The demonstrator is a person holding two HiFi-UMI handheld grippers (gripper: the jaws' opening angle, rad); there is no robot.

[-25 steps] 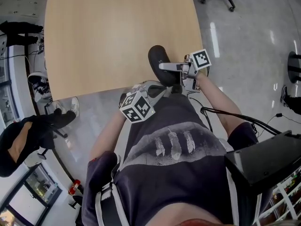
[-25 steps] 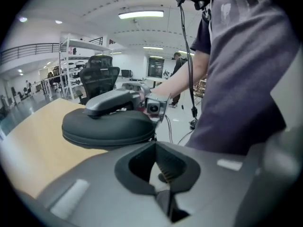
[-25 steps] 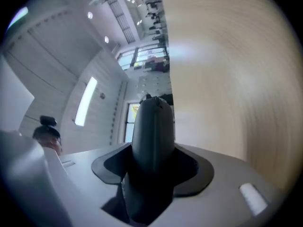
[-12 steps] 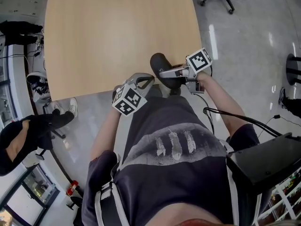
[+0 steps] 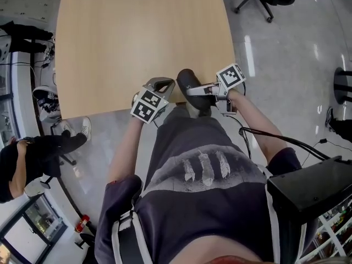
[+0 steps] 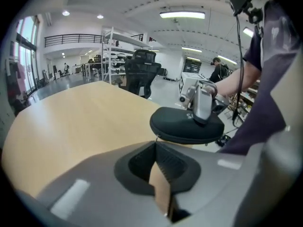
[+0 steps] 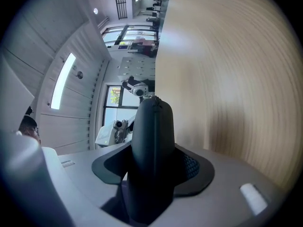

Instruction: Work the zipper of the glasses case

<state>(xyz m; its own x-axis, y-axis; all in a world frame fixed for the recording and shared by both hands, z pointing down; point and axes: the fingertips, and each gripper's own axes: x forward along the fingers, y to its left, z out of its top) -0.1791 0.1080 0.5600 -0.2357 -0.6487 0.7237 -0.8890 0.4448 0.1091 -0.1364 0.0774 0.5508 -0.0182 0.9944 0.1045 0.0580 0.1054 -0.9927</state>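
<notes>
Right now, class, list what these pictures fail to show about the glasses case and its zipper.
- Head view: the right claw covers the near end of the glasses case.
- Right gripper view: the case's lower end is sunk between that claw's pads.
- Left gripper view: the zipper pull is too small to pick out.

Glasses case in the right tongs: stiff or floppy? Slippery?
Probably stiff: the glasses case holds its domed shape clamped in the right tongs, no visible denting. Matte skin probably resists slipping. Rounded shell may rock when pushed.
</notes>
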